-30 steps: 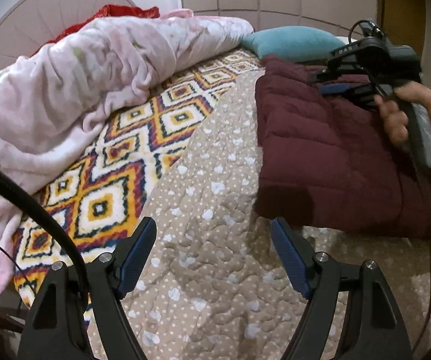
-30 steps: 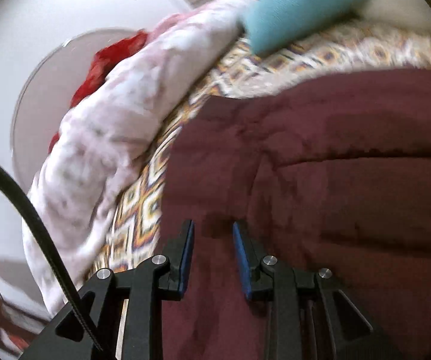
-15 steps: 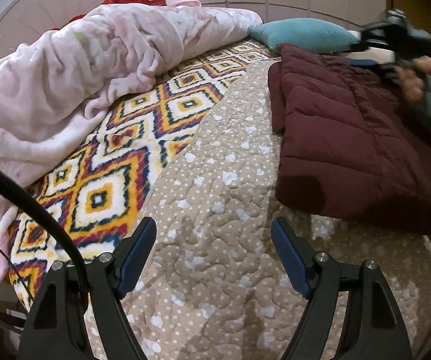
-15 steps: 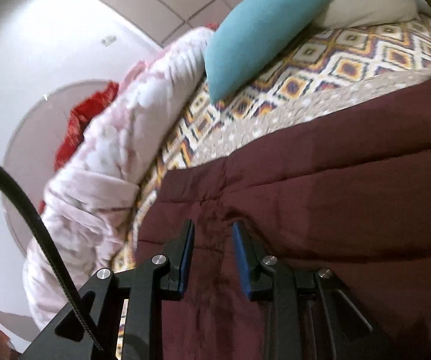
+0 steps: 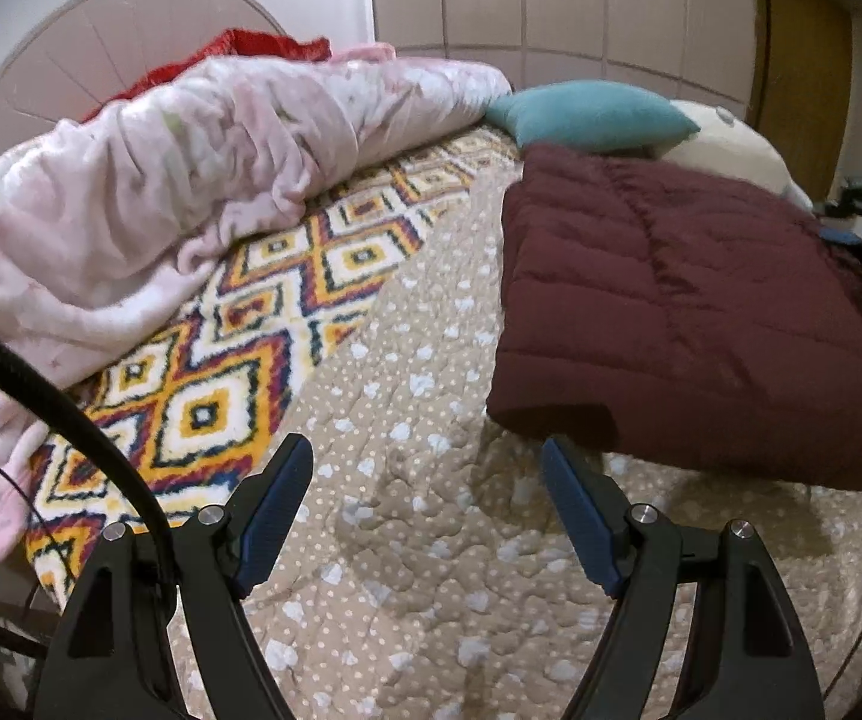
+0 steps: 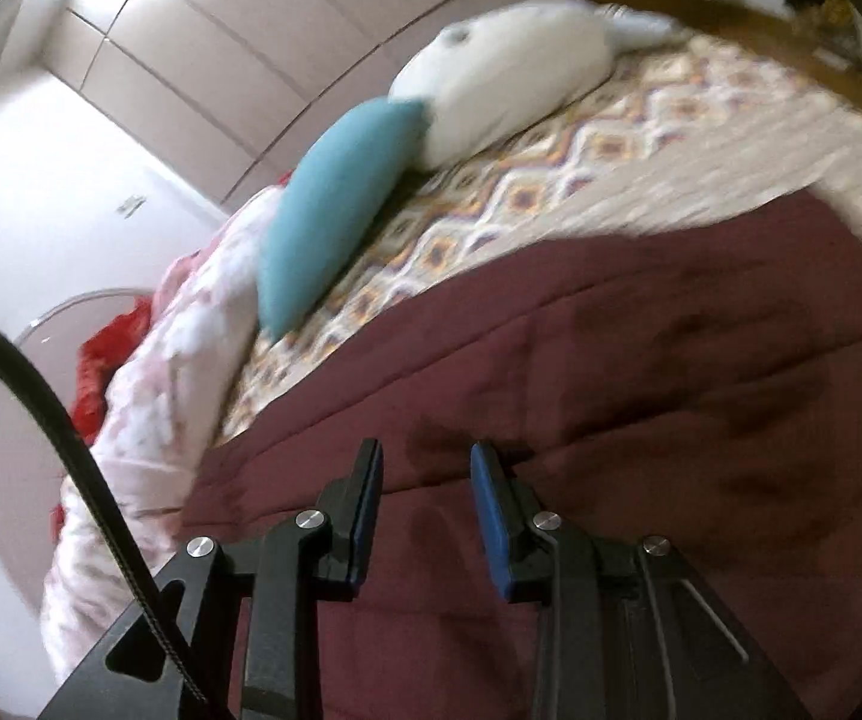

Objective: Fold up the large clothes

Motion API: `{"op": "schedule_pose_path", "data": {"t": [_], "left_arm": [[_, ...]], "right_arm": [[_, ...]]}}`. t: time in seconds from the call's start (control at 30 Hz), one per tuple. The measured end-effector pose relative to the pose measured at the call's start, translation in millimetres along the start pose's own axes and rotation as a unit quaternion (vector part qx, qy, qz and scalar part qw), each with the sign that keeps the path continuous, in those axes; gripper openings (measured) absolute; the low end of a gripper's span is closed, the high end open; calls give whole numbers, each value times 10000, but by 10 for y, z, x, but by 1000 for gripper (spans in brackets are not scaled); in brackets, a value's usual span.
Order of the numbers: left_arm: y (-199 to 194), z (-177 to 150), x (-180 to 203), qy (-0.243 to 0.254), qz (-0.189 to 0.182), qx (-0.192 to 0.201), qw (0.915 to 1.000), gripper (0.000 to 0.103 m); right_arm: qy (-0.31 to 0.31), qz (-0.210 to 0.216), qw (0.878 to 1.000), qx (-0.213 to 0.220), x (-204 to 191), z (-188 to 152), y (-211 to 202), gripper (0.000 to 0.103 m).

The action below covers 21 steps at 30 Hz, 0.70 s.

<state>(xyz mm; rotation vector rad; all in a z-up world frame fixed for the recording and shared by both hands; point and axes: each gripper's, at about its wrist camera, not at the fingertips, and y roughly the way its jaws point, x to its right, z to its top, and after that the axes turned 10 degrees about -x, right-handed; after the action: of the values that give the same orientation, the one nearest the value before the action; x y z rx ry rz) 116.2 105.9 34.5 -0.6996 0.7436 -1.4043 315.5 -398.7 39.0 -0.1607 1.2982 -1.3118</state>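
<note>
The left hand-held gripper [image 5: 428,510] hovers over the beige dotted quilt [image 5: 419,540] of the bed, its two blue fingers spread wide and holding nothing. The dark red padded jacket [image 5: 683,306] lies flat on the quilt just ahead and to the right of it, with its near edge close to the right finger. The right hand-held gripper [image 6: 425,504] is above the jacket [image 6: 641,408], its fingers partly apart with nothing between them. Behind the jacket, a teal pillow [image 5: 587,117] lies beside a white pillow [image 6: 509,78]. A pink blanket [image 5: 179,180] is heaped on the left, over the diamond-pattern cover [image 5: 263,324].
</note>
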Motion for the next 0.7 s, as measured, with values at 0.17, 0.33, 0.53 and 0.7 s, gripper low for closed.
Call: {"op": "schedule_pose_path", "data": {"t": [0.17,0.33,0.53,0.7], "left_arm": [[-421,-65,30,-121,314,641,9974,86],[-954,-181,103,-139,526,1274,9904,93],[-1408,-333,185,-53,240,1409,9897,93],[-1718,-523,240,3,211,1574,9873,93]], "right_arm": [[-763,-422,9960,184,-112,-422,-783,44],[-1664,-696,9834,196,-249,-1279,-1478,56],[-2179,-996,9707,154,-231,-2349,-2040,59],[-2227,-1228,9667,279,-102,-2866,-2263,59]]}}
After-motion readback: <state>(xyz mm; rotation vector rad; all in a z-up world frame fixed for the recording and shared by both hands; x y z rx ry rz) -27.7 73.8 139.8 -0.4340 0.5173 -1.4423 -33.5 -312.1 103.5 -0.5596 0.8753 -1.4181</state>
